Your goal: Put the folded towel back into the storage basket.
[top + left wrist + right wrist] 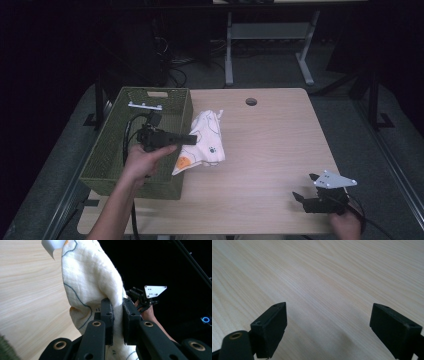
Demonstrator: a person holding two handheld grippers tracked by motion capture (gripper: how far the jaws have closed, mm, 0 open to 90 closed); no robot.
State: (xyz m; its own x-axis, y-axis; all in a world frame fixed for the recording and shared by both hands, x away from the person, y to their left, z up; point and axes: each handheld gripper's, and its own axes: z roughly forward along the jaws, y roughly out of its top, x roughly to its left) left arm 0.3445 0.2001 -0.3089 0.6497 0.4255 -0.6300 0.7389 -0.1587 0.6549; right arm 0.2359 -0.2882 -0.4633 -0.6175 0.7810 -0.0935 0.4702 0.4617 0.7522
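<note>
A white cloth (209,140) with dark outlines and an orange spot hangs beside the right wall of a green woven basket (107,142). My left gripper (193,139) is shut on the cloth's edge, held out over the basket's right rim. In the left gripper view the cloth (87,277) is pinched between the two black pads, with the left gripper (117,315) closed tight on a fold. My right gripper (304,186) rests low near the table's front right corner, open. In the right gripper view the right gripper (328,325) stands wide apart over bare wood.
A white bar-shaped item (145,106) lies at the far end of the basket. The light wooden table (270,145) has a round cable hole (251,102) at the back. Table legs and cables stand on the dark floor beyond.
</note>
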